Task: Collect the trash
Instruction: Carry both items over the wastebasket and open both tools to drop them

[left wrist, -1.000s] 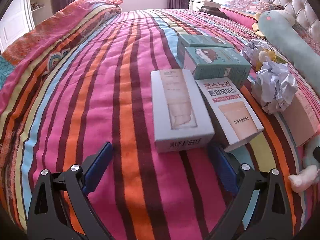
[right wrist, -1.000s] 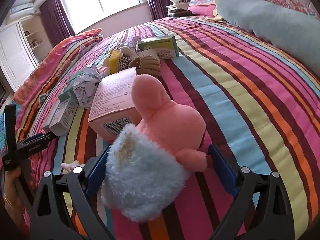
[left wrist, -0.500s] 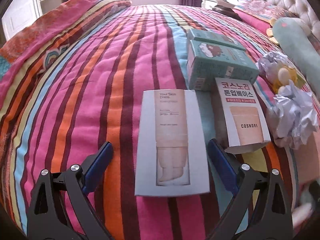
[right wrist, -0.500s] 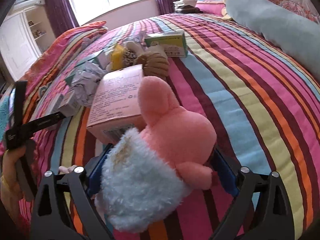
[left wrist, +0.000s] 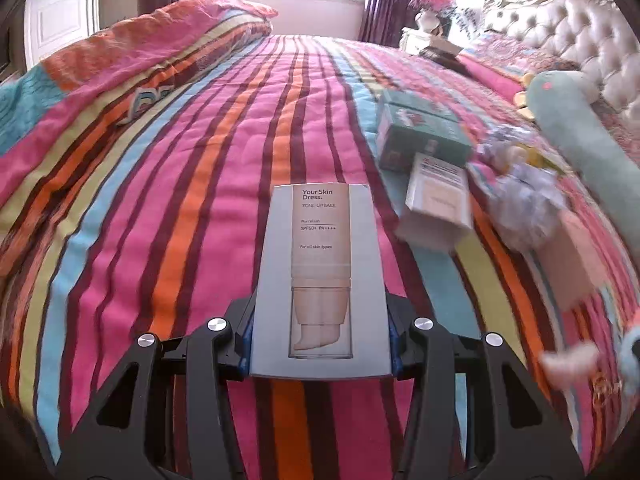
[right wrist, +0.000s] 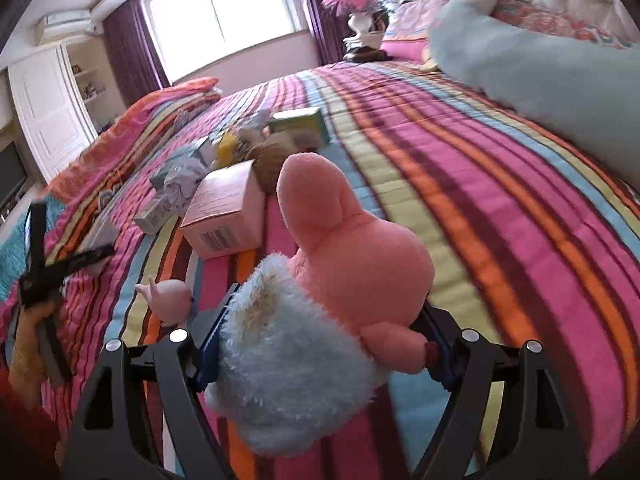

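My left gripper (left wrist: 320, 336) is shut on a grey "Your Skin Dress" cosmetics box (left wrist: 320, 272) and holds it above the striped bedspread (left wrist: 160, 200). To its right lie a white Cosnori box (left wrist: 438, 204), teal boxes (left wrist: 420, 132) and crumpled paper (left wrist: 528, 208). My right gripper (right wrist: 324, 344) is shut on a pink and blue plush toy (right wrist: 320, 300), raised over the bed. A pink box (right wrist: 224, 212), crumpled paper (right wrist: 182, 184) and a green box (right wrist: 298, 126) lie beyond it. The left gripper shows at the left of the right wrist view (right wrist: 48, 268).
A long teal plush pillow (left wrist: 592, 156) lies by the tufted headboard (left wrist: 580, 40). A folded quilt (left wrist: 120, 52) sits at the far left. A small pink toy (right wrist: 172, 300) lies near my right gripper. A nightstand with a vase (right wrist: 362, 32) stands behind the bed.
My left gripper moved onto the grey box, shut on it and lifted it. My right gripper shut on the plush toy and raised it.
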